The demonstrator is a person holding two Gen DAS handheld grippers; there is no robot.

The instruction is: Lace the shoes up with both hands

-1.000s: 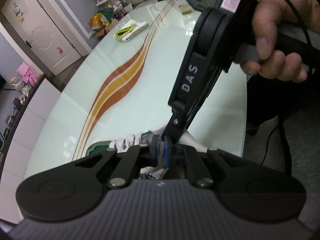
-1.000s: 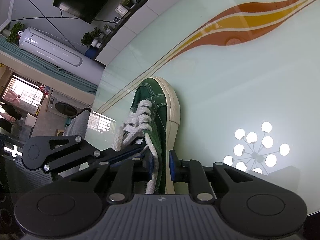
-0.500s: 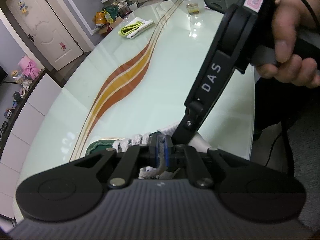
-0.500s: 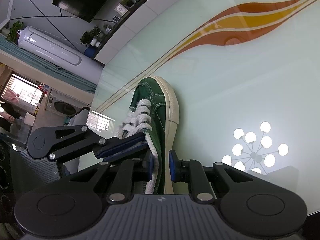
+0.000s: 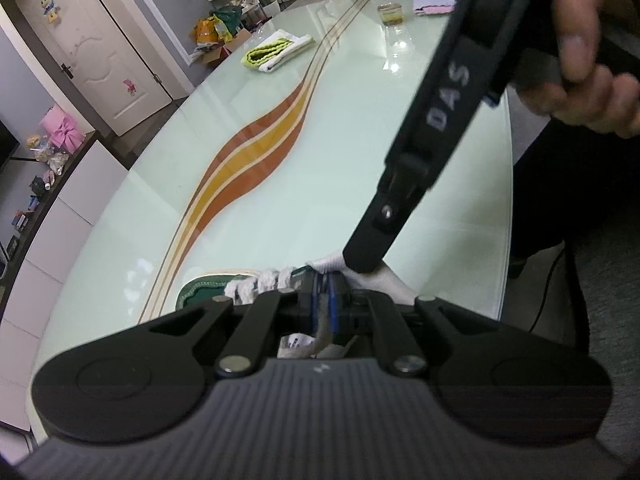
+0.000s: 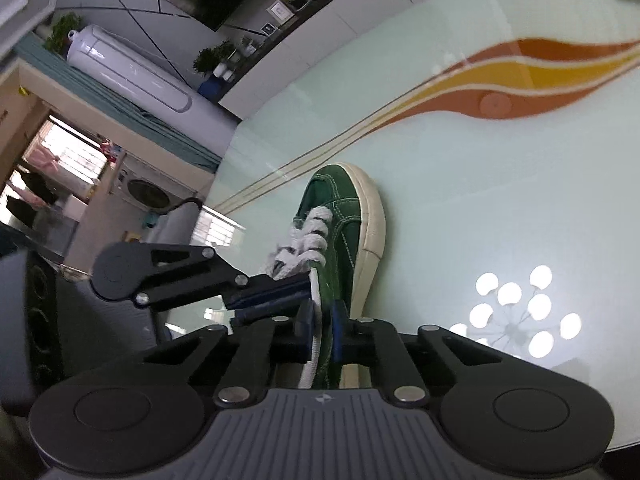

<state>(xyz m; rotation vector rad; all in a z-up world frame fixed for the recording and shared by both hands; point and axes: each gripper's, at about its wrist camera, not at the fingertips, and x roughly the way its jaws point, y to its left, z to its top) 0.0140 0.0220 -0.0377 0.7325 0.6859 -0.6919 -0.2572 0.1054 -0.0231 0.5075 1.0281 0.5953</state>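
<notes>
Moved since earlier: both wrist views have shifted; the right gripper's arm now crosses higher in the left view, and the left gripper sits closer to the laces in the right view.
Left gripper (image 5: 325, 295): fingers pinched narrow on a white lace end (image 5: 320, 340).
Right gripper (image 6: 321, 322): fingers narrowly apart, a white lace (image 6: 316, 312) running between them; a firm grip cannot be confirmed.
Shoe (image 6: 340, 216): green sneaker with white sole, on the pale glass table (image 6: 480, 200), just ahead of both grippers.
Hand (image 5: 588, 40): holds the right gripper's handle.
</notes>
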